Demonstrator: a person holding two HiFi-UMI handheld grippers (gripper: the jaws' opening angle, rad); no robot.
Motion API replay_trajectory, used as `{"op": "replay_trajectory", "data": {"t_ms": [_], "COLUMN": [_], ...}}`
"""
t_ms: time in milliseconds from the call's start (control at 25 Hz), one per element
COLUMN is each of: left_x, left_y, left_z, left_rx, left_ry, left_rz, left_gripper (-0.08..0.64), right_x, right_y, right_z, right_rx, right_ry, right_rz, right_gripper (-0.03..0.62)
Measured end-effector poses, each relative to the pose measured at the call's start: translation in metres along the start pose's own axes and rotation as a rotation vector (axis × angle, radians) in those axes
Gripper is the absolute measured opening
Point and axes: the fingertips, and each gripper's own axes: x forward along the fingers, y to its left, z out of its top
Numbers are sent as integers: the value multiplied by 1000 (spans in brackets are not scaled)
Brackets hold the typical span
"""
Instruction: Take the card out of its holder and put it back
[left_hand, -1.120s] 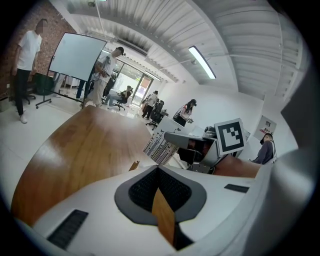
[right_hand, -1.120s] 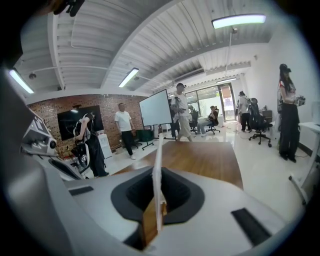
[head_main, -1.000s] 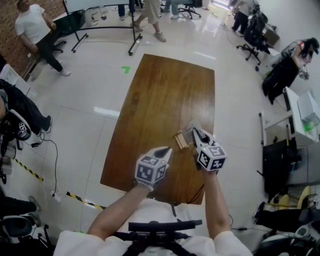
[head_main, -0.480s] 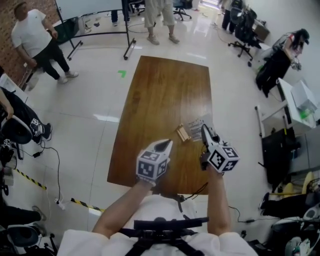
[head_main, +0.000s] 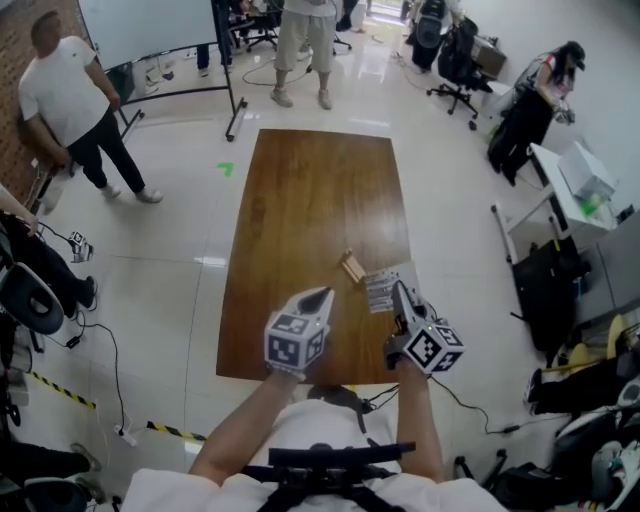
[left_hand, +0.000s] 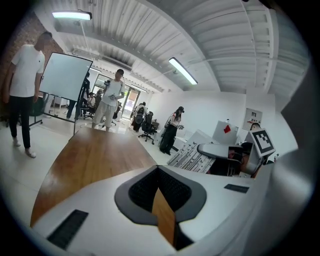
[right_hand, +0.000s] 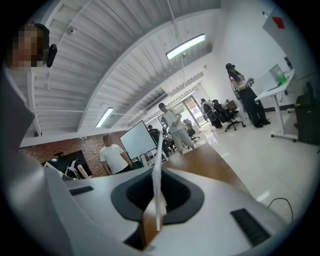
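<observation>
A small wooden card holder (head_main: 351, 267) stands on the brown table (head_main: 310, 190), with no card in it. My right gripper (head_main: 398, 291) is shut on a white printed card (head_main: 383, 287), which it holds just right of the holder and nearer to me. In the right gripper view the card (right_hand: 158, 170) runs edge-on between the closed pads. My left gripper (head_main: 322, 297) hovers left of the holder over the table's near end, shut and empty. In the left gripper view its pads (left_hand: 145, 187) meet, and the card (left_hand: 192, 161) shows off to the right.
Several people stand beyond the table's far end, near a whiteboard (head_main: 140, 28) and office chairs (head_main: 455, 60). A person in a white shirt (head_main: 70, 95) stands at the left. A white desk (head_main: 570, 190) stands at the right, and a cable (head_main: 470, 400) lies on the floor.
My right gripper has drawn the card back from the holder toward the table's near edge. The left gripper has kept its place. The head camera has shifted, so the table sits differently in view.
</observation>
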Motion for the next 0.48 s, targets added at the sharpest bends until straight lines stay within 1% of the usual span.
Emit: {"op": "replay_trajectory", "data": {"t_ms": [200,320,480], "left_x": [-4,-2,2], "left_y": [-13,-19,-22], "left_z": [-11,-15,-11], "left_rx": [-7,-4,-9], "left_ry": [10,18,16], "left_rz": [-24,-29,-44], "left_gripper": [-5,-5,-6], "right_x": [-19,-25,-24], "right_y": [2,-3,-8], "right_z": [-17,-15,-6], "right_rx": [36,42,39], "right_ry": [8,4,-6], "right_rz": [-9,-15,-16], "right_gripper": [20,20,20]}}
